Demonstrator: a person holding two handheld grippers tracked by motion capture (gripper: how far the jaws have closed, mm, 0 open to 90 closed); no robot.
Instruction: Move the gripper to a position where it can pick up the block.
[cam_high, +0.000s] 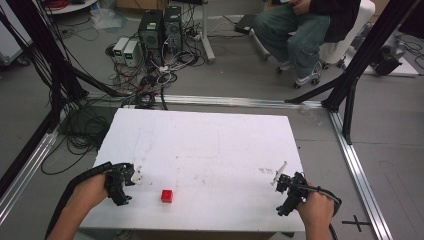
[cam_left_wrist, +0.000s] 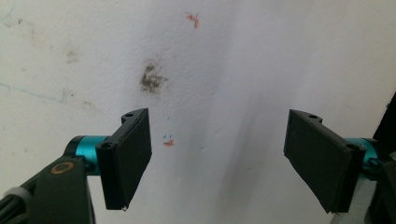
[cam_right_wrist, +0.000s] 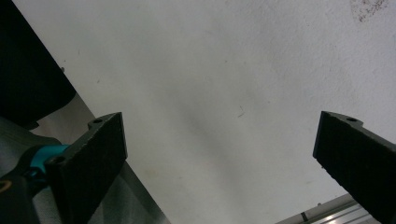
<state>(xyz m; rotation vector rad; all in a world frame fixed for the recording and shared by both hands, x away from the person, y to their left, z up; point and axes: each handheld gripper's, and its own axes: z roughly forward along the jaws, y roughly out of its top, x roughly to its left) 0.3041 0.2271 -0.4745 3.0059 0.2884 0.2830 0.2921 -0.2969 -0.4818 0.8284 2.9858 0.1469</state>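
Both my hands come in at the near edge of the white table (cam_high: 200, 145). My left gripper (cam_high: 120, 184) has its jaws spread wide with nothing between them, over stained white surface; my right gripper (cam_high: 289, 192) is just as wide and empty, close to the table's near right corner. A small red cube (cam_high: 167, 196) sits on the table between them, nearer my left gripper and apart from it. Beyond the far edge lie a metal floor rail (cam_high: 235, 101), tangled cables (cam_high: 150, 75), what look like computer towers (cam_high: 161, 27), and a seated person (cam_high: 305, 25).
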